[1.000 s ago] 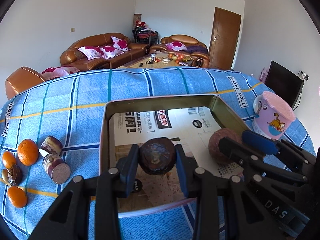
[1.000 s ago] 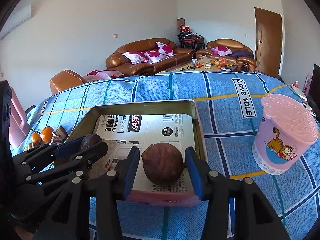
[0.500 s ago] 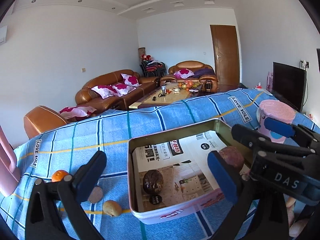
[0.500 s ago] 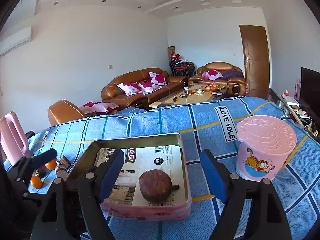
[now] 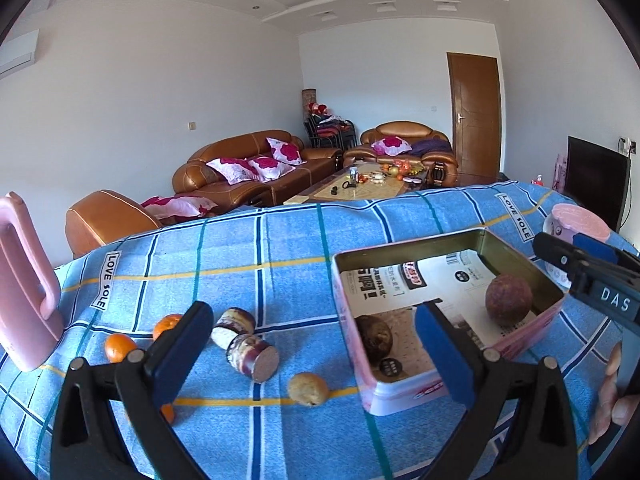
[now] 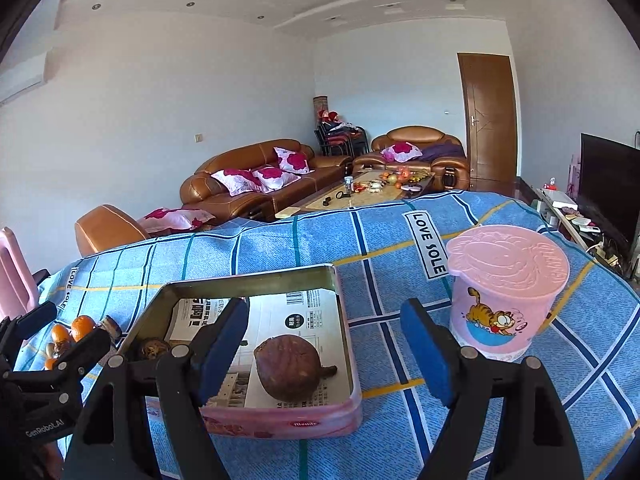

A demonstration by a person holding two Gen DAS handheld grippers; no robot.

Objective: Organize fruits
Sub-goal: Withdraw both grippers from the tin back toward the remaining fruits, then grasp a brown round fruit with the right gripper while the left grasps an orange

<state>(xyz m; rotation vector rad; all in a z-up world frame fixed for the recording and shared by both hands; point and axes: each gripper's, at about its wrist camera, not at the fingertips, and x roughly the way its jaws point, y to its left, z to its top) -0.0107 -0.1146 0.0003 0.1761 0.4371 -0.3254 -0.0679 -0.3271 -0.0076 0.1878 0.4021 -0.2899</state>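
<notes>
Covering the table, a blue plaid cloth [image 5: 280, 248] (sofas [image 5: 248, 172] beyond); both claws gape empty.

Both tongs are black plastic frames with triangular cut-outs and silver screws at the joints, each finger faced with a blue pad, the left tongs [image 5: 312, 356] printed "GenRoboLAI" in white and the right tongs [image 6: 324, 348] marked "DAS" in white letters.

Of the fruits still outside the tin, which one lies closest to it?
The small tan, speckled round fruit, alone on the yellow stripe just left of the tin; the oranges and cut purple pieces lie farther left.
</notes>
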